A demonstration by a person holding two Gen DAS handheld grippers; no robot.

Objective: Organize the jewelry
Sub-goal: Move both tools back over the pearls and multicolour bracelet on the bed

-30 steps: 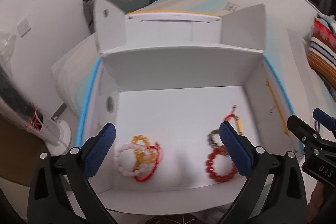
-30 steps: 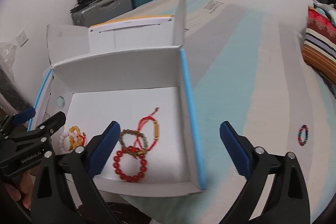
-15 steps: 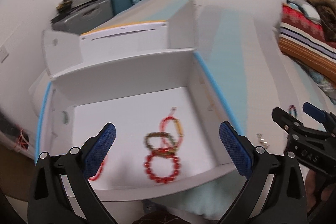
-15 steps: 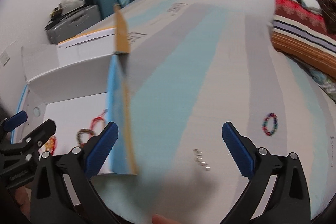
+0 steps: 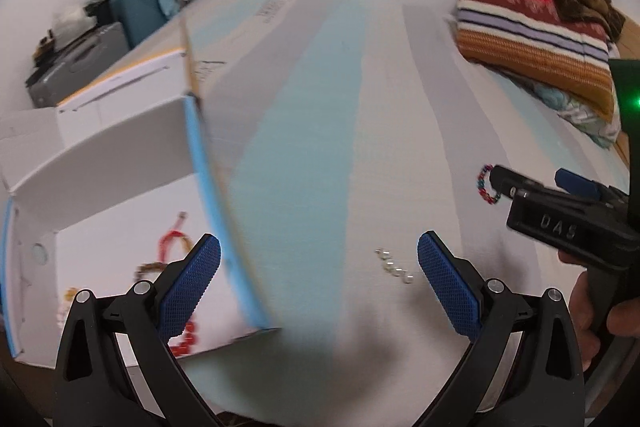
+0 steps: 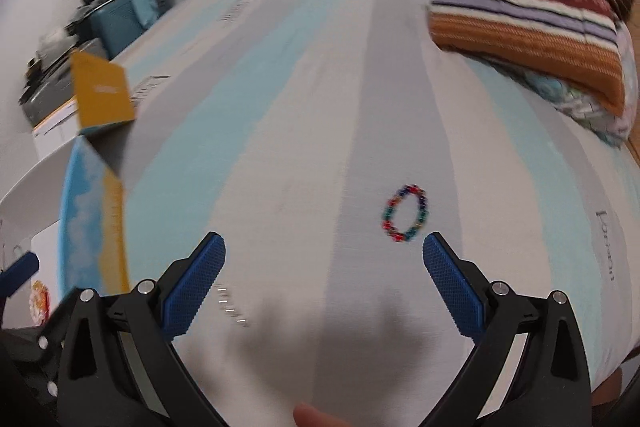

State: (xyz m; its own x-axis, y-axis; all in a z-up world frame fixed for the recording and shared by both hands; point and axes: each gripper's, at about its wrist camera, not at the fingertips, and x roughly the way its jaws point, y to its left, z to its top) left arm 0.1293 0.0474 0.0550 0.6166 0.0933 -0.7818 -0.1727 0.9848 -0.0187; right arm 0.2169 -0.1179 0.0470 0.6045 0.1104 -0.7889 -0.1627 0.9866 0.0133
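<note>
A multicoloured bead bracelet (image 6: 405, 214) lies on the striped bed sheet, just ahead of my right gripper (image 6: 324, 279), which is open and empty. In the left wrist view the bracelet (image 5: 486, 185) is partly hidden behind the right gripper's tip. A short silver chain (image 5: 394, 266) lies on the sheet between the fingers of my left gripper (image 5: 320, 279), which is open and empty. It also shows in the right wrist view (image 6: 232, 307). A white cardboard box (image 5: 120, 163) at the left holds a red cord bracelet (image 5: 172, 239), a red bead bracelet (image 5: 184, 341) and others.
The box's blue-edged right wall (image 5: 224, 227) stands close to my left gripper's left finger. A folded striped blanket (image 6: 528, 27) lies at the far right of the bed. Suitcases (image 5: 136, 11) stand against the wall behind the box.
Both grippers have swung right, away from over the box and out over the bed sheet. The multicoloured bracelet is now nearer my right gripper. Both stay open.
</note>
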